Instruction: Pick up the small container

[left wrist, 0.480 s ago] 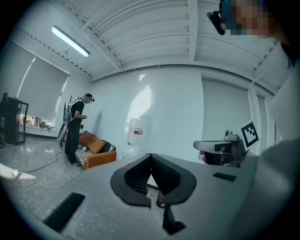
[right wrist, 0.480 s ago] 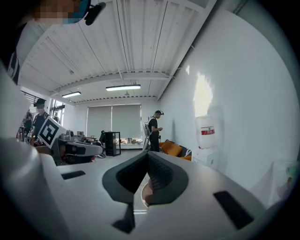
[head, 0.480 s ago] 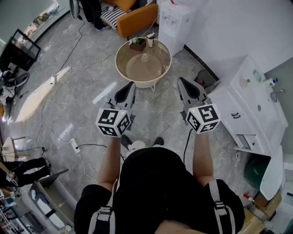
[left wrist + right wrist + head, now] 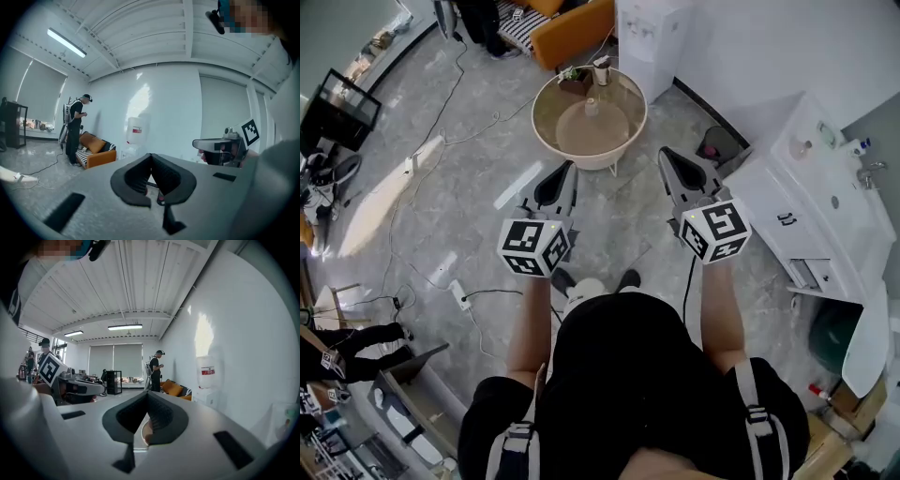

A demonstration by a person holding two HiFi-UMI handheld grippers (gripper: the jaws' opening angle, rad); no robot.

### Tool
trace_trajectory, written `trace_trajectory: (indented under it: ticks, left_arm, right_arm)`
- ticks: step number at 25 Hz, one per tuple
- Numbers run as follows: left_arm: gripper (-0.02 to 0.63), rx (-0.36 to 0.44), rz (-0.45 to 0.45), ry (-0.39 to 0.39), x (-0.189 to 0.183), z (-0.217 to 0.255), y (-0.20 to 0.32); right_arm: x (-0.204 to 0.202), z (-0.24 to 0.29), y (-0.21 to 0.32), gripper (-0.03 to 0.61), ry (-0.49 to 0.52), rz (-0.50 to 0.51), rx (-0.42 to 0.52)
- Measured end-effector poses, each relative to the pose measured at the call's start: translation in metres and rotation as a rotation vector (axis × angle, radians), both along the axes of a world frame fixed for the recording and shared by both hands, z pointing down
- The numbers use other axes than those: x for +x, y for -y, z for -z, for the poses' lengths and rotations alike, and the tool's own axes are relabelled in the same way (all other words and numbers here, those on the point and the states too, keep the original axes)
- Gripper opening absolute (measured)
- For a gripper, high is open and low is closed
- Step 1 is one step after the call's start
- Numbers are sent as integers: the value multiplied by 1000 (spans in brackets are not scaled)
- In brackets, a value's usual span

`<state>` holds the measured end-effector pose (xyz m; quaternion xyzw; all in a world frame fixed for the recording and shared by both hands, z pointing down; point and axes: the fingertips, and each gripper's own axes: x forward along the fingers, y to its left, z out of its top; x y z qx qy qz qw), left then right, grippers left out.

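Observation:
A round beige table (image 4: 623,141) stands ahead of me on the grey floor. At its middle sits a small pale container (image 4: 592,107). A cup (image 4: 602,70) and a small potted plant (image 4: 575,81) stand at its far edge. My left gripper (image 4: 566,167) is held in the air short of the table's near rim, jaws shut and empty. My right gripper (image 4: 667,153) hovers level with it to the right, also shut and empty. The left gripper (image 4: 150,156) and the right gripper (image 4: 147,395) each show jaws closed to a point in their own views.
A white water dispenser (image 4: 652,33) and an orange sofa (image 4: 572,33) stand behind the table. A white sink cabinet (image 4: 825,187) runs along the right, with a dark bin (image 4: 717,145) beside it. Cables and a power strip (image 4: 461,300) lie on the floor at left. A person (image 4: 75,129) stands by the sofa.
The table sits a little higher in the head view than before. Both grippers keep nearly the same pose and stay shut.

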<state>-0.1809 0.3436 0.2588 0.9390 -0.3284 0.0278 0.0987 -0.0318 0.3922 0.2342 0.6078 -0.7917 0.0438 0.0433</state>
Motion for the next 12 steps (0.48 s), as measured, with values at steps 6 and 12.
trace_trajectory:
  ticks: [6,12]
  left_arm:
    - [17,-15,21,5,1,-7,-10]
    - [17,-46,26,24,3,-20,-5]
  right_arm:
    - [9,8,-11,2,71,-2,66]
    - [20,-1,-16,2,94,-21,45]
